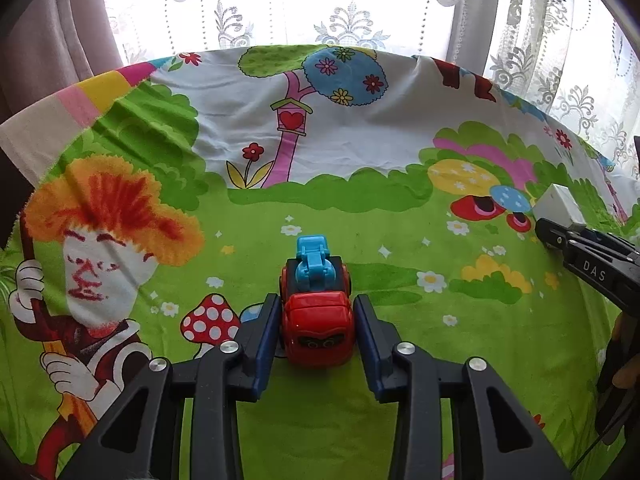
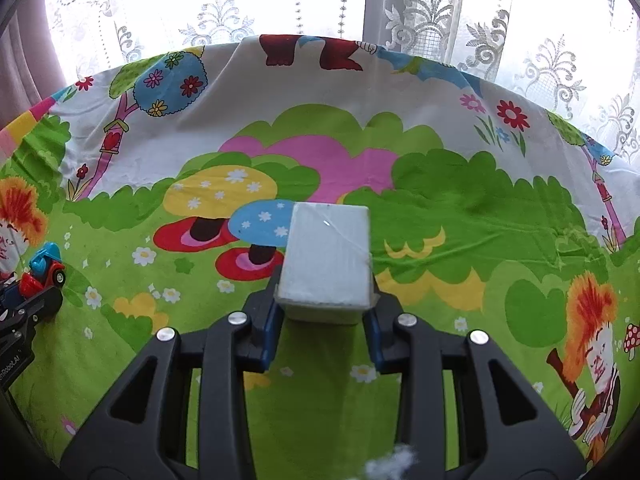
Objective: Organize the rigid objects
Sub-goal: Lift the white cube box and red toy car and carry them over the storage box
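- Left wrist view: the toy car (image 1: 318, 312), red with a blue top, sits on the cartoon-print cloth (image 1: 360, 200), clamped at its sides by the left gripper (image 1: 317, 332).
- It looks light, stiff and glossy, likely slippery; the flat flanks seem the best hold.
- The right gripper (image 2: 325, 312) is clamped on the white box (image 2: 326, 258), rigid and probably light.
- The box's underside and the car's far wheels are hidden.
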A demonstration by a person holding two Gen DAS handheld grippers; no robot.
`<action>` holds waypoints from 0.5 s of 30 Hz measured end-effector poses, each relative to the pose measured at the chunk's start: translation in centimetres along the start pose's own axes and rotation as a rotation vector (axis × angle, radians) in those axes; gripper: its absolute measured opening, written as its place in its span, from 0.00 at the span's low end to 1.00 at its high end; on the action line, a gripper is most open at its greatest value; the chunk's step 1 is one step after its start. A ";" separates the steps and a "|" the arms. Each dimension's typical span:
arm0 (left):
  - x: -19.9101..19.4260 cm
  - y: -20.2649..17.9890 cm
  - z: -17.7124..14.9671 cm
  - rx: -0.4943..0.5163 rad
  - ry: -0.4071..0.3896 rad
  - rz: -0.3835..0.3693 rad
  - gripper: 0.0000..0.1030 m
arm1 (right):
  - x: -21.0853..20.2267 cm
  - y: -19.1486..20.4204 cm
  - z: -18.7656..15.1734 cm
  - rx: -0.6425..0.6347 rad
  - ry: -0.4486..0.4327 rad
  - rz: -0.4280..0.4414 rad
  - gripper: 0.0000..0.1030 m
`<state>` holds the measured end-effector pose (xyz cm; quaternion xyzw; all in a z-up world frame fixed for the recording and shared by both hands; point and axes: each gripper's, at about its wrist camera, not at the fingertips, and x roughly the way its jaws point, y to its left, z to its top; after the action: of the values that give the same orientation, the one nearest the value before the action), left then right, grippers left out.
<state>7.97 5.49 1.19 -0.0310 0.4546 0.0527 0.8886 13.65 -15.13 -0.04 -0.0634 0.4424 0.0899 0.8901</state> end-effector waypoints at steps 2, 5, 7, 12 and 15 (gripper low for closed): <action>-0.1 0.0 0.1 0.000 0.002 -0.001 0.37 | 0.0 -0.1 0.0 0.005 0.001 0.006 0.38; -0.1 -0.1 0.2 0.000 0.005 -0.002 0.37 | 0.0 -0.2 0.0 0.004 0.001 0.005 0.38; -0.2 0.0 0.2 -0.002 0.008 -0.006 0.37 | 0.0 -0.2 0.0 0.003 0.001 0.005 0.38; -0.9 0.0 -0.2 -0.008 0.014 -0.010 0.37 | -0.4 -0.4 -0.2 0.040 0.007 0.038 0.38; -1.3 0.3 -0.7 -0.012 0.013 -0.003 0.37 | -1.3 0.3 -0.6 0.054 0.002 0.084 0.38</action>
<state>6.61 5.59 1.85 -0.0371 0.4602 0.0539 0.8854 12.33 -15.12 0.62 -0.0208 0.4477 0.1150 0.8865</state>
